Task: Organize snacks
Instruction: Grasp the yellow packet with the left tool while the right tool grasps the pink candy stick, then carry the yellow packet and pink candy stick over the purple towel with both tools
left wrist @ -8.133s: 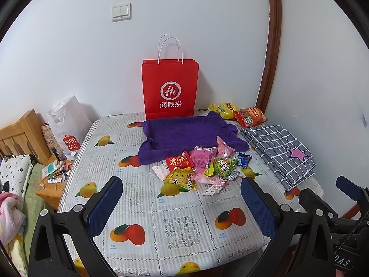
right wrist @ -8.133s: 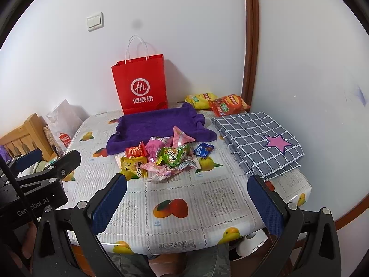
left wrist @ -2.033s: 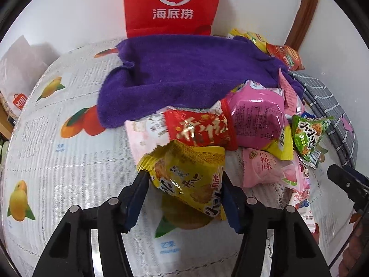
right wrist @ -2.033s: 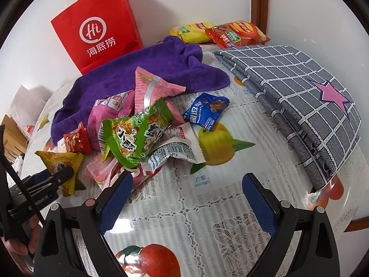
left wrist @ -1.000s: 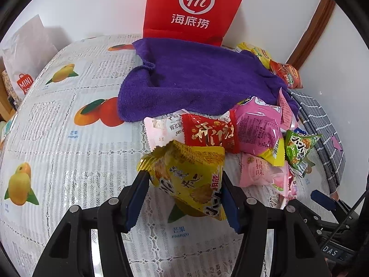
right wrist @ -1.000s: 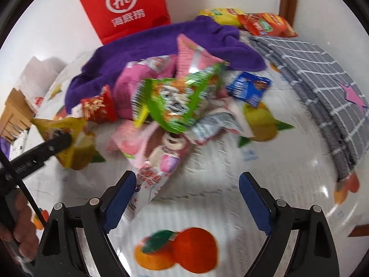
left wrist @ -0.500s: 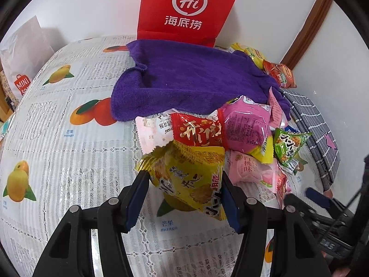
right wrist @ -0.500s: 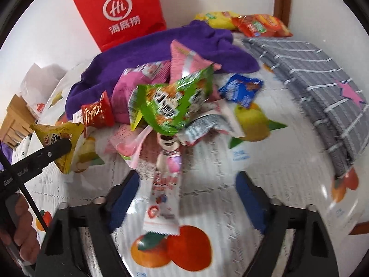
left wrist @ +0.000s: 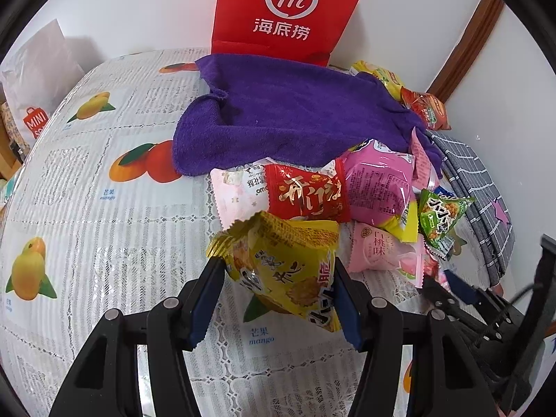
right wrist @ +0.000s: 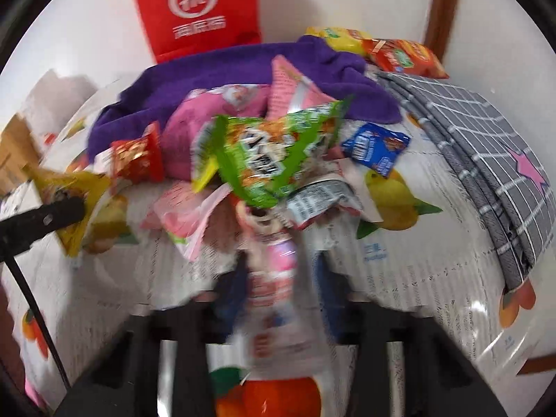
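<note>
Left wrist: fingers (left wrist: 274, 290) clamp yellow packet (left wrist: 281, 271), right wrist (blurred) fingers (right wrist: 278, 292) pinch pink wrapper (right wrist: 278, 278).

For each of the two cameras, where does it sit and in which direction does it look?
Left wrist: on the left gripper, looking down at the table over its yellow packet; the right gripper shows at the edge.
Right wrist: on the right gripper, shut on a pink-and-white packet, facing the snack pile.
Shared: red bag, purple towel.
</note>
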Demonstrator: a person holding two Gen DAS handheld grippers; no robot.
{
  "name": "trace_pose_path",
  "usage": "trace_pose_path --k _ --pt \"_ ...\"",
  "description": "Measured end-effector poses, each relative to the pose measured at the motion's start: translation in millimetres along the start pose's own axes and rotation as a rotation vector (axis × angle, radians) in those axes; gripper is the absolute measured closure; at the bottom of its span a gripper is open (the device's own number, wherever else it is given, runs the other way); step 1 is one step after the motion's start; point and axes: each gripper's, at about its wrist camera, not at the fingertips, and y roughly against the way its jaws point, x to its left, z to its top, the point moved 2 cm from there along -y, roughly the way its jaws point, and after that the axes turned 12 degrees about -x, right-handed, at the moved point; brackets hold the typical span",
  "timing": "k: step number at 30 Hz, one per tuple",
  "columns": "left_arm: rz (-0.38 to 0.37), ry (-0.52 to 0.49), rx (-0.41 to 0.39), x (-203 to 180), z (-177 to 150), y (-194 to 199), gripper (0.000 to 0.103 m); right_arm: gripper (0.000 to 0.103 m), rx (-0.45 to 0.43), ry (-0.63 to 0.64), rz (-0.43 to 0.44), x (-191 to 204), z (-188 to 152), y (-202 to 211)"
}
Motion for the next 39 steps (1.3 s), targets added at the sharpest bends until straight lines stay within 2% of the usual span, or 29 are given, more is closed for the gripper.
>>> trace_pose_path --k 3,8,20,31,39 --pt "-0.008 0.006 -0.012 -1 2 7 0.045 0.08 -0.001 -0.031 0.033 -3 0 9" --pt "-0.002 -0.015 -0.041 -9 10 24 0.045 0.081 -0.02 -0.008 0.031 -6 1 29" --pt "-0.014 -0.018 -0.093 -20 28 51 0.045 0.081 -0.122 0.012 0.063 -7 25 84" --pt "-0.015 -0.01 -0.124 -18 46 61 0.045 0.081 -0.169 -0.021 0.116 -3 48 96" --pt "-0.005 -0.014 -0.147 -16 67 60 0.045 0.081 -0.206 -0.037 0.091 -12 78 94"
